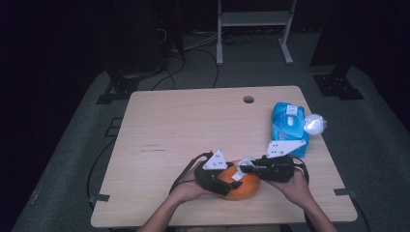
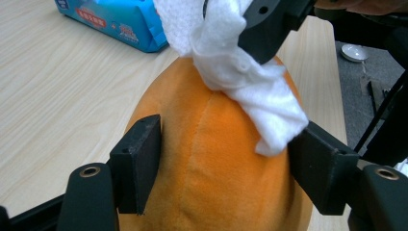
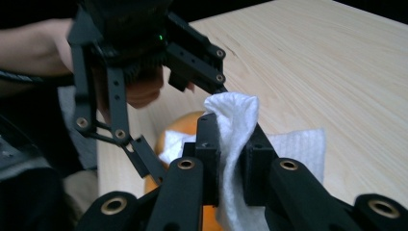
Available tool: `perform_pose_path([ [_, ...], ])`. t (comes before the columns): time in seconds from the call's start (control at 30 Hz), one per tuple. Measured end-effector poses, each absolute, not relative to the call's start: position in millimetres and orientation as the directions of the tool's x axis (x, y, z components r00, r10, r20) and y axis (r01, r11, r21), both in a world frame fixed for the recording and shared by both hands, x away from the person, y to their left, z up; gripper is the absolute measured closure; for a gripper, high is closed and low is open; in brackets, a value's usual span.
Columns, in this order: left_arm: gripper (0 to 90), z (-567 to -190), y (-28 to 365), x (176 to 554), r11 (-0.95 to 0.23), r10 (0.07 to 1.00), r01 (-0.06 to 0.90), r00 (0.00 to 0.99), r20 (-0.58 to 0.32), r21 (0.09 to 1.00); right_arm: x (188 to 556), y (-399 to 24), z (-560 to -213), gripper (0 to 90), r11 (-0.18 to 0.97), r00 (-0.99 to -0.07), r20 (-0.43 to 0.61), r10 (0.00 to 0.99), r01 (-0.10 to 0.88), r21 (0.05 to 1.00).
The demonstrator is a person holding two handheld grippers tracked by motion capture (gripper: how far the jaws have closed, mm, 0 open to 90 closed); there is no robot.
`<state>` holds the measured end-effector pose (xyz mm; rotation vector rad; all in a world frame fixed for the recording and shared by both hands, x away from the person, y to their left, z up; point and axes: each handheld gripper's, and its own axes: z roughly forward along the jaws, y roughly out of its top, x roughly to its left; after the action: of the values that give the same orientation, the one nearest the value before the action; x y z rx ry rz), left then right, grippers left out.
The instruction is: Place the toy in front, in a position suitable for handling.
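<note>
- The table (image 1: 193, 121) is pale wood; the work sits at its near edge, between the person's two hands; a blue wipe pack (image 1: 289, 126) lies well apart at the far right.
- The plush (image 2: 216, 159) is a rounded orange soft toy, resting on the table just in front of the person; it looks light and squashy, with a velvety nap that should give decent grip; I judge it will dent rather than slip, so it wants a hold across its widest part, on both flanks.
- The left gripper (image 2: 223, 166) does just that; its jaws stand about half open, one pad pressed on each side of the plush, pinning it steady.
- The right gripper (image 3: 230, 161) is nearly closed, pinching a bunched fold of the wipe; it hovers over the top of the plush.
- The wipe (image 2: 240, 72) is white, limp and thin, draped on the plush's crown and hanging down one side; it probably tears or slides out if pulled hard, so a thick gathered fold, as now, is the place to hold it.
</note>
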<state>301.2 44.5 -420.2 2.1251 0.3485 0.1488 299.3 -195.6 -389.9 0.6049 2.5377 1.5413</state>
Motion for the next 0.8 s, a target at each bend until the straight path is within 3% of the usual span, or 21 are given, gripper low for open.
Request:
perform_pose_path([
  [0.27,30.4,-421,46,305,-0.487,0.314,0.218,0.947,-0.063,0.846,310,-224,-396,79.9,0.353,-0.877,0.157,0.453,0.339,0.872],
  [0.6,16.4,-421,47,303,-0.476,0.269,0.142,0.963,-0.01,0.868,299,-193,-393,79.7,0.404,-0.912,0.097,0.398,0.269,0.874],
  [0.67,11.1,-424,55,310,-0.45,0.286,0.164,0.958,-0.033,0.878,301,-199,-394,79.7,0.391,-0.907,0.11,0.407,0.282,0.876],
  [0.8,12.7,-431,63,318,-0.428,0.278,0.226,0.954,-0.11,0.875,304,-209,-396,79.7,0.375,-0.896,0.114,0.429,0.291,0.88],
])
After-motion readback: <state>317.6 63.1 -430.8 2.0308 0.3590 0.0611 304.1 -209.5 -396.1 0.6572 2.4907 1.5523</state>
